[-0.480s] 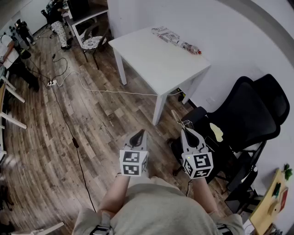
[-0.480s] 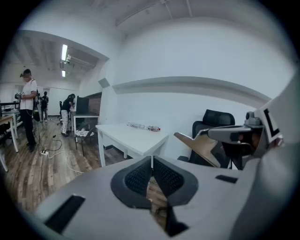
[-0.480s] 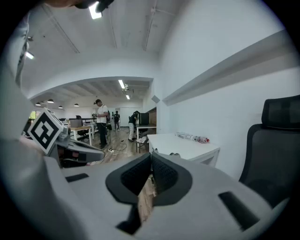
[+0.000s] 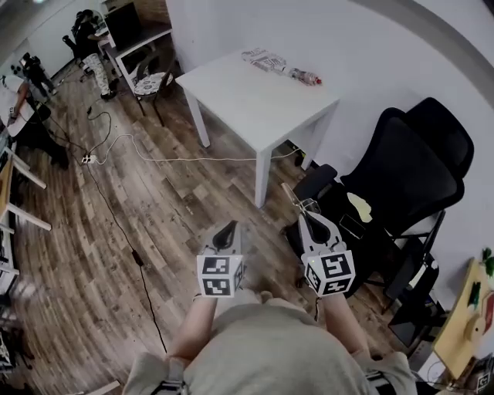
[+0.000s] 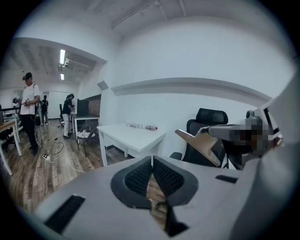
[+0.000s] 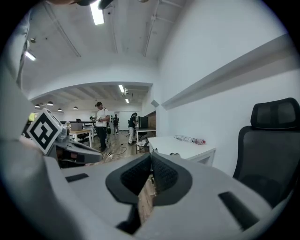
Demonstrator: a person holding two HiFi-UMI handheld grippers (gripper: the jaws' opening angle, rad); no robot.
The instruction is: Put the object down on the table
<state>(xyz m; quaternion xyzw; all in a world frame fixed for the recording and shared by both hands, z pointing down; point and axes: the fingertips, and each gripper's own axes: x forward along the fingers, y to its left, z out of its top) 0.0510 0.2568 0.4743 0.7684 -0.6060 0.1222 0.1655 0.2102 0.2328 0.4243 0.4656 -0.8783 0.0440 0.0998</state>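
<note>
We held the left gripper (image 4: 230, 227) and the right gripper (image 4: 303, 218) near us, fingers pressed together on nothing (both empty). A bottle (image 4: 303, 76) and a packet (image 4: 265, 59) lay at the far edge of the worktop (image 4: 255, 102), well apart from both grippers.

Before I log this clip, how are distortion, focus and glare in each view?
Head view: fisheye bows the table edges and the wall; light even, picture sharp. Left gripper view: black vignette all round, fingers crisp. Right gripper view: the ceiling light blows out at the top.
</note>
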